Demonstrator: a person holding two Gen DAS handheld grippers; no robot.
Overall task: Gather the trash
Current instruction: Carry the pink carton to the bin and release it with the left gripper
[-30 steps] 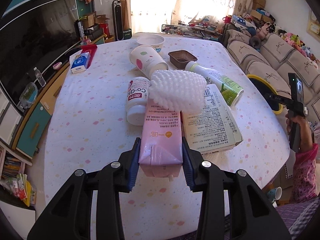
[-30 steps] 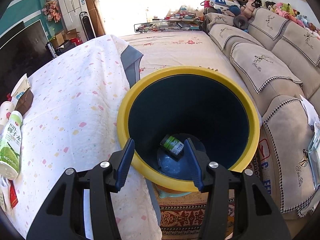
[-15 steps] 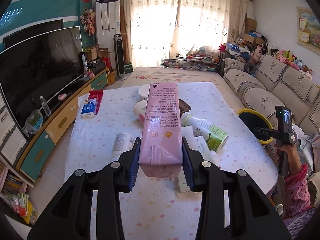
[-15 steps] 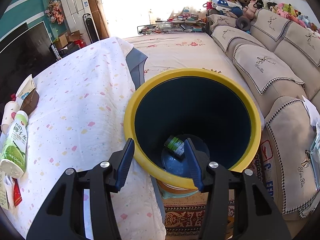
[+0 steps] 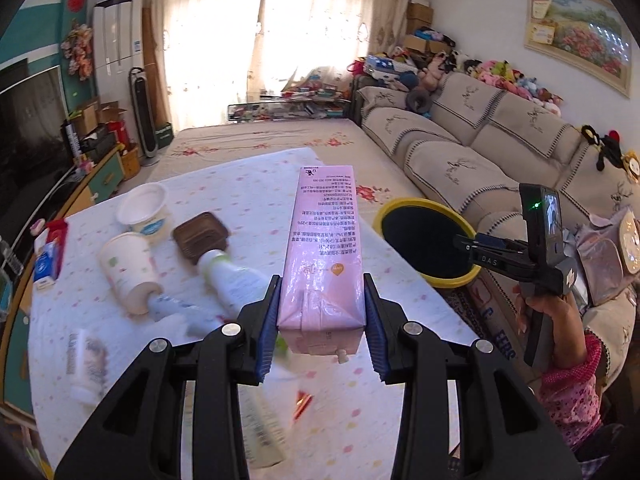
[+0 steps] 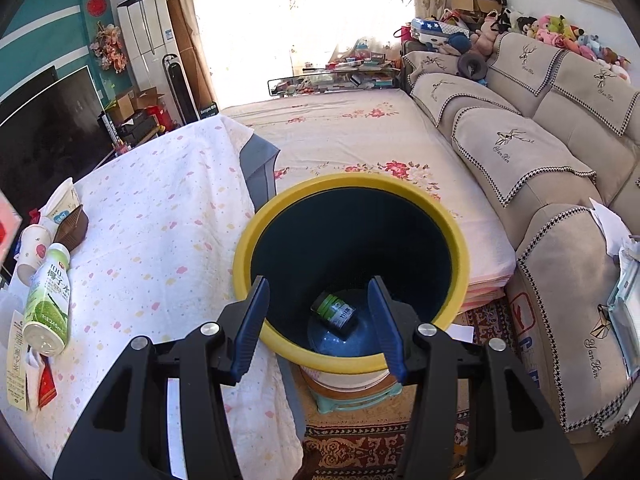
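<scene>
Jaws of the left gripper [image 5: 322, 318] are closed on a pink carton [image 5: 325, 256], the blue pads pressing on its two sides near the folded end, and the carton stands out forward above the bench [image 5: 248, 184] without touching it. Jaws of the right gripper [image 6: 318, 322] stand partly apart with nothing between them, above the yellow-rimmed trash bin [image 6: 460, 248]. At the bottom of this bin lies a small green jar [image 6: 335, 312] on its side. The bin stands on the floor just beside the bench edge, between the bench and the sofa [image 6: 560, 168]. On the spotted cloth of the bench a green drink bottle [image 6: 47, 300] lies on its side, with a paper cup [image 6: 34, 248], a brown plastic tray [image 6: 72, 226] and a white tub [image 5: 145, 214] near it. In the left wrist view a hand [image 5: 552, 312] in a pink sleeve holds the right gripper next to the bin.
</scene>
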